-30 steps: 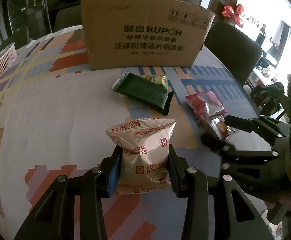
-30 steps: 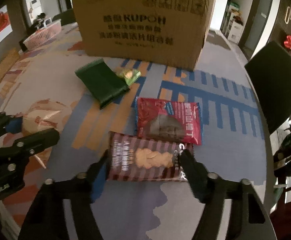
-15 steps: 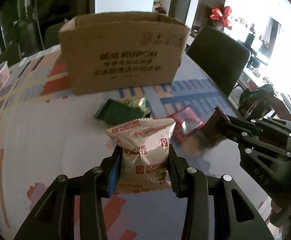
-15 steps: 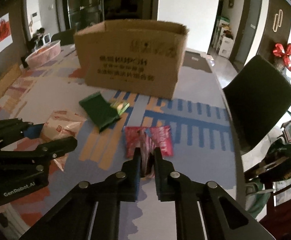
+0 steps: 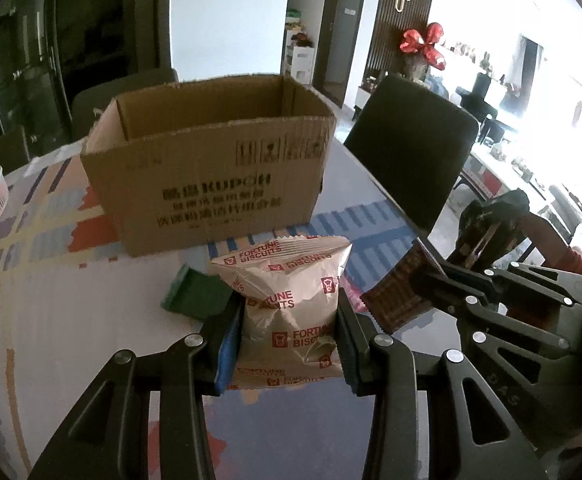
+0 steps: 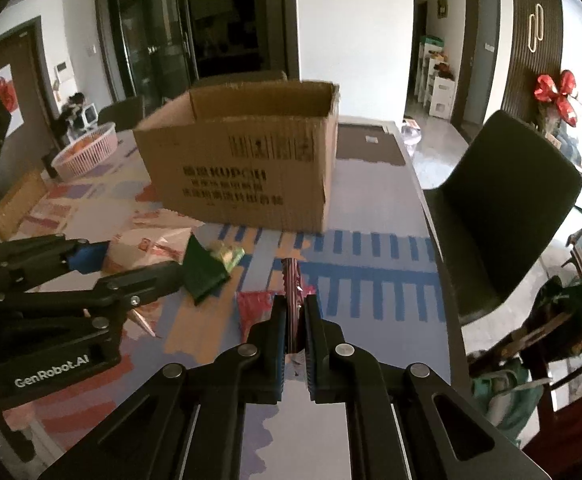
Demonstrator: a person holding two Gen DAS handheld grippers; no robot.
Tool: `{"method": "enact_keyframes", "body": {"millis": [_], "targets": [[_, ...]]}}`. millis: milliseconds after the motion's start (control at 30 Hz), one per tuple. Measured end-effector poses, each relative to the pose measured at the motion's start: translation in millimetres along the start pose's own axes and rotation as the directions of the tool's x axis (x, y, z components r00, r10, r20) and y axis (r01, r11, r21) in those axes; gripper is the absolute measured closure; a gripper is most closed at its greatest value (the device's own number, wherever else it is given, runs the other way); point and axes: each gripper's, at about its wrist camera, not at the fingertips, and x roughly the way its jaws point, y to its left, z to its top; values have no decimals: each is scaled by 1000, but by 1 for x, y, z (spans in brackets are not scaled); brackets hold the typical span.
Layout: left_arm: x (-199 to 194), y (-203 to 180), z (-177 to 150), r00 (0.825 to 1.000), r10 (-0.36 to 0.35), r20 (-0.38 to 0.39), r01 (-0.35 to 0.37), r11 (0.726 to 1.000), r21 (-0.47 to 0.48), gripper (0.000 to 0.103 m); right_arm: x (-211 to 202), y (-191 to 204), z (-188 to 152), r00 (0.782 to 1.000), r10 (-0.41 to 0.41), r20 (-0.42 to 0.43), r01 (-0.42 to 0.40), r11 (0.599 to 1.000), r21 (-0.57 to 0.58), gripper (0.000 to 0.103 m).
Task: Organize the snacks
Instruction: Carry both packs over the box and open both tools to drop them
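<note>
Left gripper (image 5: 289,344): jaws partly closed, squeezing a puffy Fortune Biscuits bag (image 5: 287,308) by its sides, held up off the table, short of the box.

Right gripper (image 6: 294,334): pinched nearly fully shut on the thin edge of a brown striped cookie packet (image 5: 397,300), which hangs sideways off the fingertips, also short of the box.

Destination, probably: open cardboard box (image 5: 211,172) just ahead on the table. Looks empty from here, though the floor of it can't be seen.

Slip risk: that cookie packet is only caught by a narrow strip of wrapper, so a quick swing could let it slide out or twist.

Crush risk: biscuit bag is air-filled; any harder squeeze might crack what's inside.

Box wall: front rim stands tall, so either snack coming in too low would bump it and shove the box back.

Collision: both grippers sit close side by side, so going for the opening together could knock them.

Left on the table: green packet (image 6: 203,274), a small yellow-green sweet wrapper (image 6: 227,254) and a red packet (image 6: 257,310).

Nearby: pink basket (image 6: 87,150) far left, dark chair (image 5: 411,156) at the right.
</note>
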Motion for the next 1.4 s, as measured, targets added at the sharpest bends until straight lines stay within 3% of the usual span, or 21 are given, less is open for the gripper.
{"method": "enact_keyframes", "body": {"millis": [600,833,1100,1400], "targets": [[-41,30,82,986,66,155,-72,997,34,61,-30,18,89,979,30,201,-21,999,-47,94],[-40,48,110,979,97,177,-106,993,42,61,-35,26,127,965,41,258,-25,998,-64,94],[-27,68,136,982,107,158,-112,993,23,61,-15,30,165,965,72,253,-55,996,-73,94],[4,93,153,987,115,112,-115,993,1,61,30,29,185,979,84,185,-73,995,-65,94]]}}
